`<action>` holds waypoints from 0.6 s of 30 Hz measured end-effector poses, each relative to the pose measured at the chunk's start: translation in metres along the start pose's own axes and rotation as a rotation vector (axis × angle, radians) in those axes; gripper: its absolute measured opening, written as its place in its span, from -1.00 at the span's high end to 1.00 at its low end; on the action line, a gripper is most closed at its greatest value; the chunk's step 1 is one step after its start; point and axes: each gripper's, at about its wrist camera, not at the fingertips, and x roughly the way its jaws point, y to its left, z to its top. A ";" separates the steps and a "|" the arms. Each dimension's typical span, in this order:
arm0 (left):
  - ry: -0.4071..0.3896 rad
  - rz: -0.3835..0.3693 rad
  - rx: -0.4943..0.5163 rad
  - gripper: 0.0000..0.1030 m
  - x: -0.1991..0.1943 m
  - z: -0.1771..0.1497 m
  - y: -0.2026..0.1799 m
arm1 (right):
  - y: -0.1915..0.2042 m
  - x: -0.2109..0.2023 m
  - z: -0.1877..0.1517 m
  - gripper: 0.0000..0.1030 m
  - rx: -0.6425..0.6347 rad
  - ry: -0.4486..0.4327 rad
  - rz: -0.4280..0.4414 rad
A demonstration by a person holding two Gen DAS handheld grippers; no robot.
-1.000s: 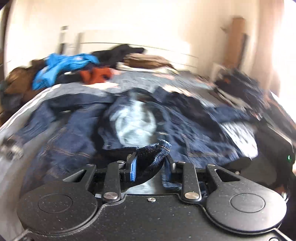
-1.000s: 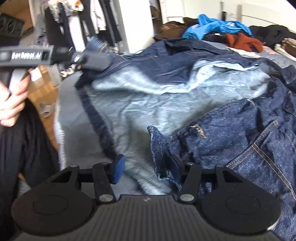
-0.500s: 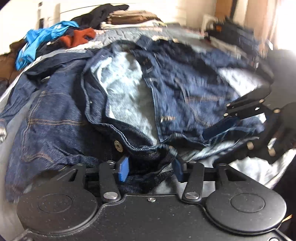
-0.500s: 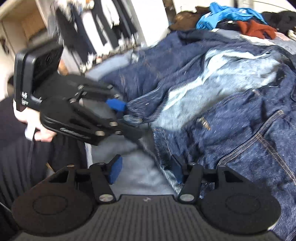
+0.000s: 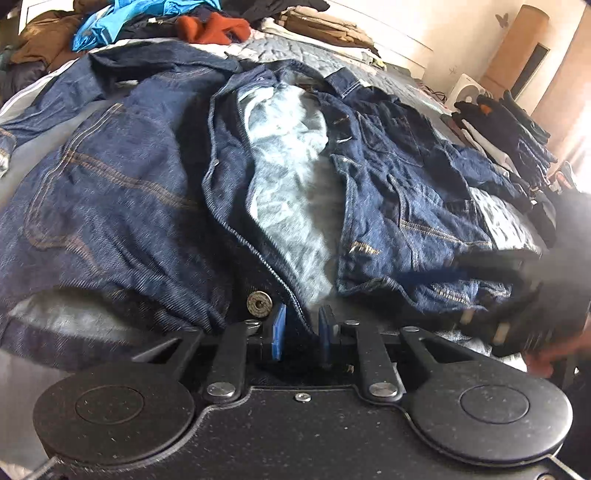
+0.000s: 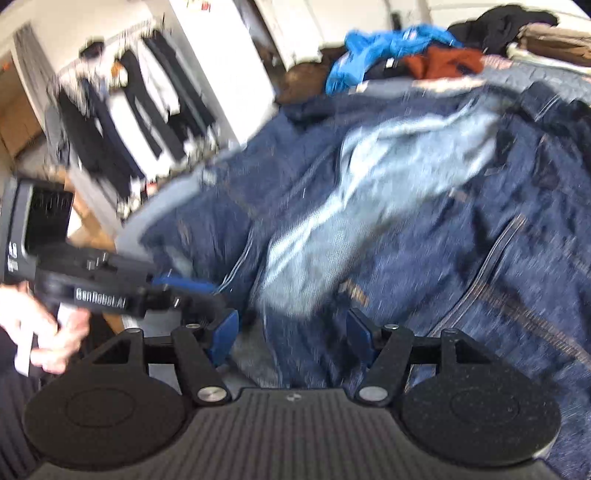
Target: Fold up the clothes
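Denim jacket (image 5: 369, 192) on bed (image 5: 280, 48), clothes pile (image 5: 155, 22) behind.

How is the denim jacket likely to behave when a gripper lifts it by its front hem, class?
The denim jacket will probably drape and sag: it already lies in creases. It looks fairly heavy, being thick seamed cloth. It is unlikely to slip: the left gripper pinches its rough hem beside the metal button.

Denim jacket (image 6: 424, 206) hem between parted right gripper (image 6: 291, 334) jaws.

Your left gripper (image 5: 301, 328): black speckled housing, twin round discs behind blue pads (image 5: 277, 326), silver pivot screws. Your right gripper (image 6: 291, 332): ribbed grey deck, same blue pads, white lettering.
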 end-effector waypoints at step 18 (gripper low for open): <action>-0.102 0.054 0.109 0.28 -0.002 0.025 -0.027 | 0.015 -0.014 -0.004 -0.25 -0.125 0.082 -0.009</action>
